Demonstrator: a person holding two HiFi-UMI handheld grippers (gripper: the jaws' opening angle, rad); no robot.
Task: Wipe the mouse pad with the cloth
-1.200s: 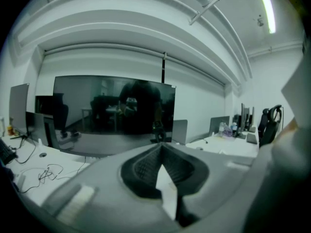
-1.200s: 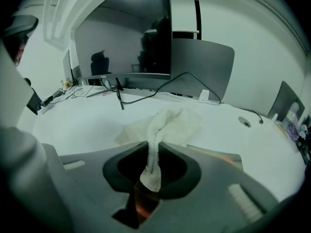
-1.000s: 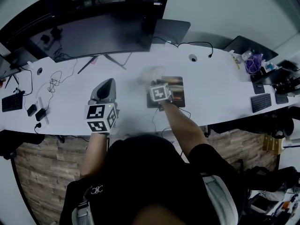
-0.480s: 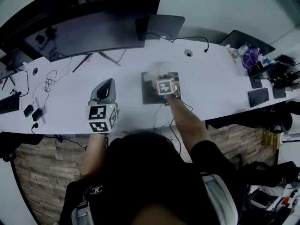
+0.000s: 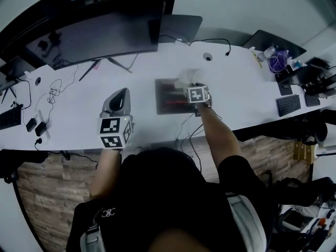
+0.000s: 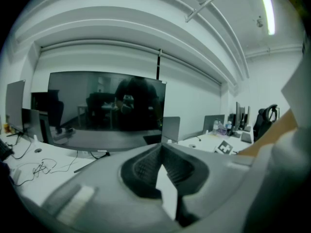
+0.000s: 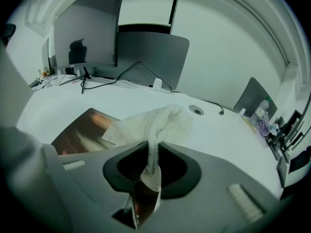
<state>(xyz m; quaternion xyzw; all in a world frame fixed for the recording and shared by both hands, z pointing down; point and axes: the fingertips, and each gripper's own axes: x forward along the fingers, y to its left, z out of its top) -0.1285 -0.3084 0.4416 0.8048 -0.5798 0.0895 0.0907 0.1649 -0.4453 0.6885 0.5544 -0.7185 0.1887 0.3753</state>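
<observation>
The dark mouse pad point(image 5: 170, 96) lies on the white desk point(image 5: 68, 114); in the right gripper view the mouse pad point(image 7: 82, 130) shows reddish-brown at the left. A white cloth point(image 7: 155, 123) is pinched between the jaws of my right gripper point(image 7: 151, 164) and bunches out ahead over the pad's right end. In the head view the right gripper point(image 5: 193, 86) sits at the pad's right edge with the cloth point(image 5: 187, 78) beyond it. My left gripper point(image 5: 118, 103) rests off to the left, jaws closed with nothing between them; the left gripper point(image 6: 160, 166) points at a monitor.
A large dark monitor point(image 5: 100, 35) and a laptop point(image 5: 178, 22) stand at the desk's back. Cables point(image 5: 55, 93) lie at the left, a keyboard point(image 5: 290, 105) at the right. A cable hole point(image 7: 196, 110) is just beyond the cloth.
My right gripper has slid rightward across the pad with the cloth, from the middle to the right edge. The left gripper has stayed put.
</observation>
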